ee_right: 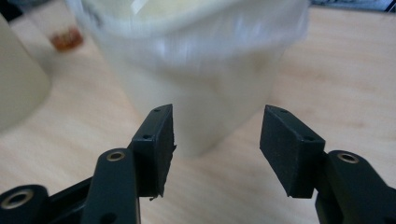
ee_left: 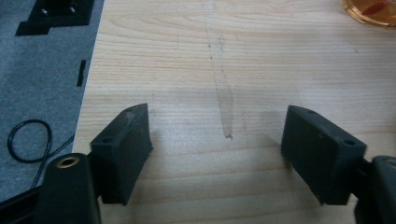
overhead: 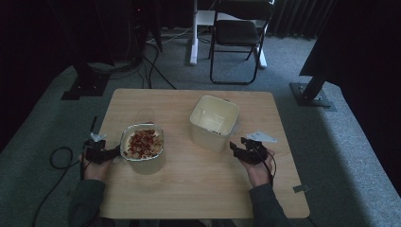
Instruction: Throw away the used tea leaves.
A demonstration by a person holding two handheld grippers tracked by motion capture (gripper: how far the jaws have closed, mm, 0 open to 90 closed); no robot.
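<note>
1. Near the middle of the table (overhead: 198,189), toward its right edge, stands an empty cream container (overhead: 213,122), upright and open at the top; the right gripper (overhead: 238,147) sits just beside its near right corner, not touching it.
2. Right gripper view: the jaws stand moderately wide with bare table between them, and the cream container (ee_right: 196,79) rises blurred just ahead of the pads. No grip has been made yet.
3. Toward the left edge sits a food tub (overhead: 142,145) filled with reddish and pale pieces. The left gripper (overhead: 116,152) rests at its left side; its jaws are wide apart over bare wood, holding nothing.
4. Judged from this, the work looks to be at its start: all the food appears to be in the tub, the cream container holds none, and neither is gripped. Taking hold and moving the contents would remain.
5. Room to move: the near half of the table is bare, and a clear gap separates the two containers. The right gripper has table between it and the right edge; the left hand is already at the left edge, so little margin there.
</note>
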